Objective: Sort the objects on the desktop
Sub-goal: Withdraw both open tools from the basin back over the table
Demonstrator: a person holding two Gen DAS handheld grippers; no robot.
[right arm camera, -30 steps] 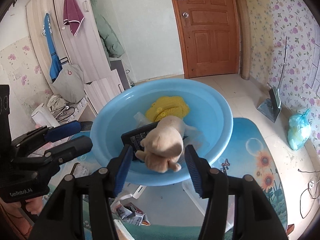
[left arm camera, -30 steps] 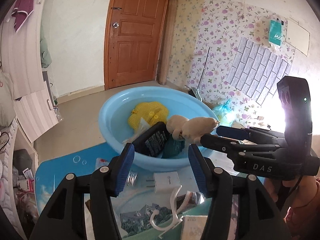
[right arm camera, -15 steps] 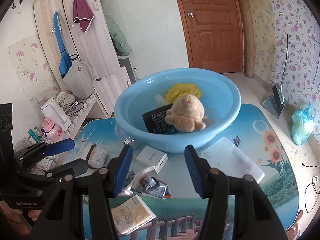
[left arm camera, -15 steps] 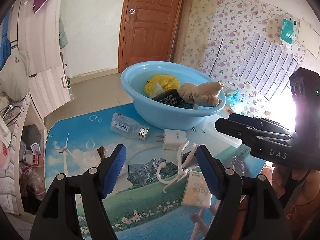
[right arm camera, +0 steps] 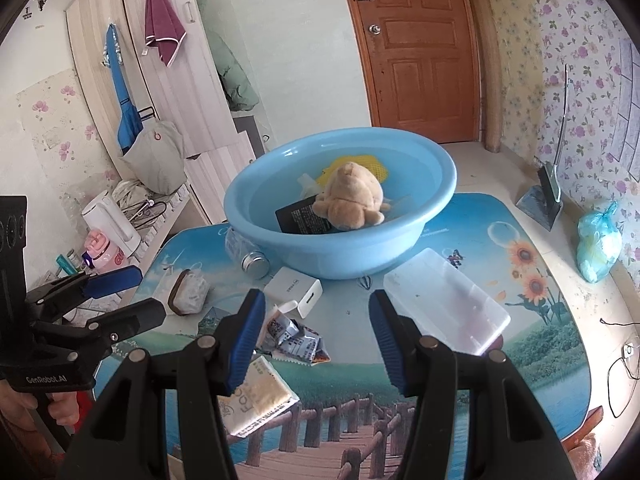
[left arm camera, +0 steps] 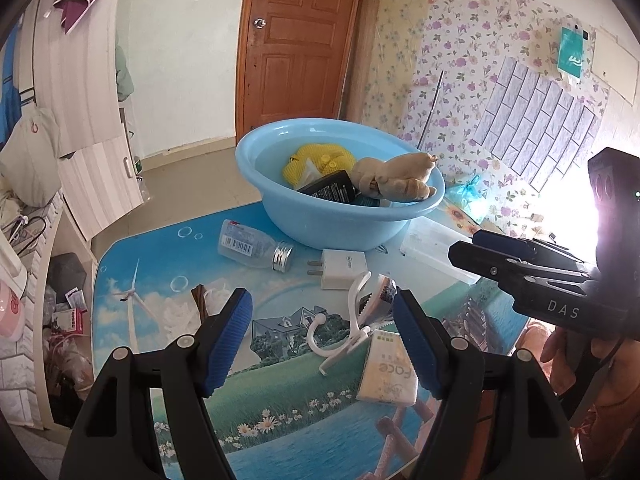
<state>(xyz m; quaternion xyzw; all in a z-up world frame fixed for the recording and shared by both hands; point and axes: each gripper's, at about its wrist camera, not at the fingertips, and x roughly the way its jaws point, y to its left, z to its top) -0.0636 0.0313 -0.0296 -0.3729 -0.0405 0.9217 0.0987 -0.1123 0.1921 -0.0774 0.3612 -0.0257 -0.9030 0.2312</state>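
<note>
A blue basin (left arm camera: 340, 220) (right arm camera: 400, 256) stands at the far side of the table. In it lie a tan plush toy (left arm camera: 396, 178) (right arm camera: 352, 196), a yellow mesh item (left arm camera: 316, 160) and a black box (left arm camera: 330, 188). My left gripper (left arm camera: 324, 340) (right arm camera: 140, 296) hovers open and empty over a white hook (left arm camera: 352, 320) and a tissue pack (left arm camera: 388, 372) (right arm camera: 256, 396). My right gripper (right arm camera: 316, 336) (left arm camera: 466, 242) is open with nothing between its pads, above a crumpled wrapper (right arm camera: 296, 340) and short of a white charger (right arm camera: 298, 292) (left arm camera: 344, 268).
A small bottle (left arm camera: 252, 244) lies on its side left of the basin. A clear plastic box (right arm camera: 444, 300) sits to the basin's right, a small pouch (right arm camera: 188, 296) at the left. The picture-printed table (right arm camera: 520, 340) ends near a shelf with a kettle (right arm camera: 108, 220).
Both grippers have drawn back from the basin toward the near side of the table. The left jaws have widened. The plush toy stays in the basin.
</note>
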